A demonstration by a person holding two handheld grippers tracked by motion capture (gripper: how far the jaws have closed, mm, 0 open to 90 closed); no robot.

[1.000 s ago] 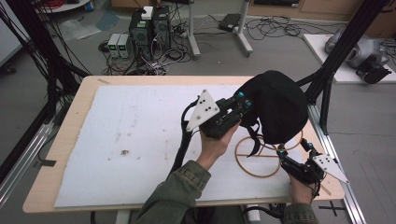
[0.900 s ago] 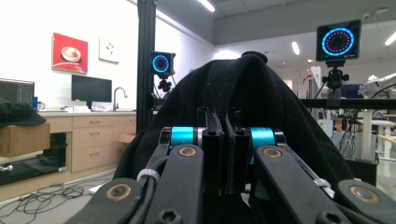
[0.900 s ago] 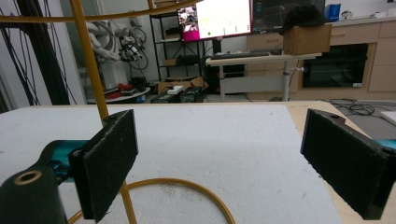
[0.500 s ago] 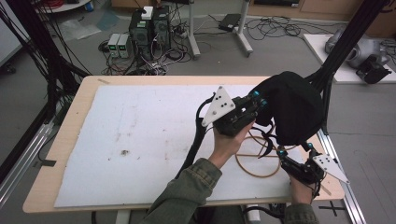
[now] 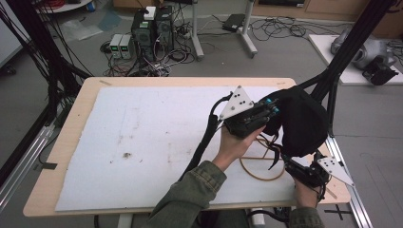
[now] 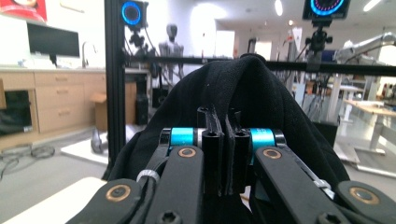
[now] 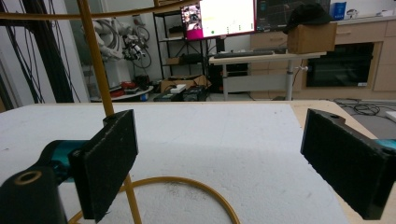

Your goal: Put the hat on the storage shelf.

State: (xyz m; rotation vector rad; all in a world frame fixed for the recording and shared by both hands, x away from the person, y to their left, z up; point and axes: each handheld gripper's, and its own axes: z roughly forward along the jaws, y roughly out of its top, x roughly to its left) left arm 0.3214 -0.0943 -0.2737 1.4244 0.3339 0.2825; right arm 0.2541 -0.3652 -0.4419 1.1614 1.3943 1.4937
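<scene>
Black fabric, a soft cap-like hat (image 5: 302,121), hangs lifted above the right side of a wooden surface (image 5: 71,123) covered by a white foam sheet (image 5: 142,137). The left gripper (image 5: 272,108) holds it: in the left gripper view the two black jaws are pressed together on a fold of the dark cloth (image 6: 243,93), which bulges up and around them. Under the hat stands a thin golden wire stand (image 5: 261,164), a ring base lying flat on the white sheet with an upright rod rising toward the hat. The right gripper (image 5: 292,164) rests low at the near right edge of the surface, just beside the ring, with its jaws spread wide and nothing between them; in the right gripper view the yellow rod (image 7: 98,60) stands close by the left pad (image 7: 112,158).

Judging by this, the hat is picked up and carried near the stand, but whether it already rests on the top of the rod cannot be told, since the cloth hides it. Seating the hat and letting go seems to remain.
</scene>
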